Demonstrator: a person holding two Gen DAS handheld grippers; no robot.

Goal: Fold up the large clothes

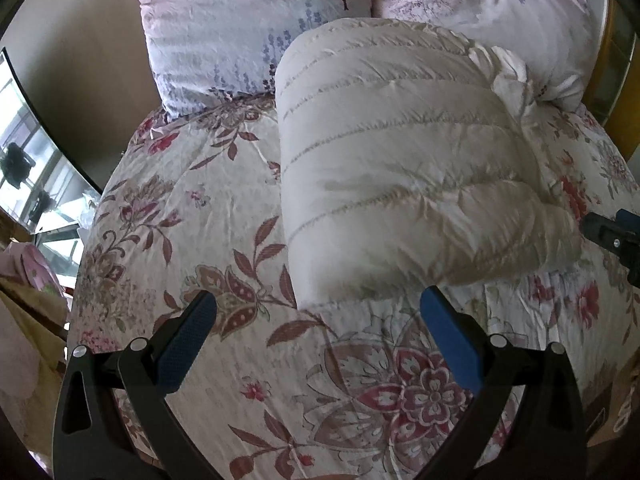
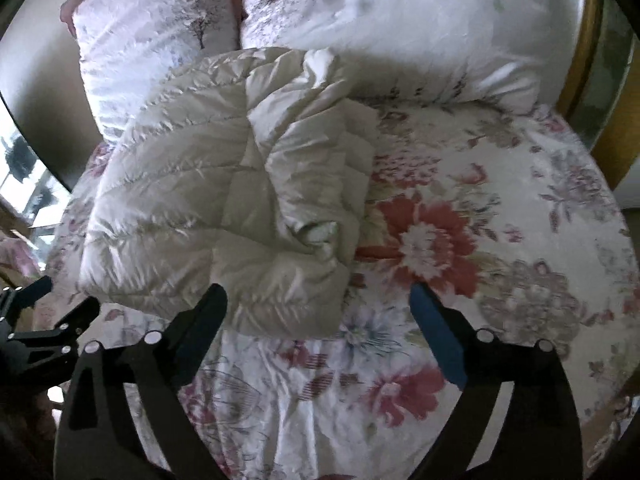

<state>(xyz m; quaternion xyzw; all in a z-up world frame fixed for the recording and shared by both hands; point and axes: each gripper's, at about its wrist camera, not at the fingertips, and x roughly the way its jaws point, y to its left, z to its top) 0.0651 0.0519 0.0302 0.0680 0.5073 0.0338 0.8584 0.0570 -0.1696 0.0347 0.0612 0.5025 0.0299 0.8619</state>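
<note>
Left gripper (image 1: 318, 310): fingers spread wide, holding nothing, above the floral bedspread (image 1: 192, 216). Folded cream puffy jacket (image 1: 396, 168) lies just ahead of the fingertips, slightly right of centre. Right gripper (image 2: 320, 304): also wide apart and empty; the jacket (image 2: 224, 200) sits ahead and to its left, near edge just beyond the left fingertip. Two pale pillows (image 1: 240, 28) (image 2: 400, 28) lie behind the jacket, touching it.

Both pillows (image 1: 248, 28) run off the top edge.
</note>
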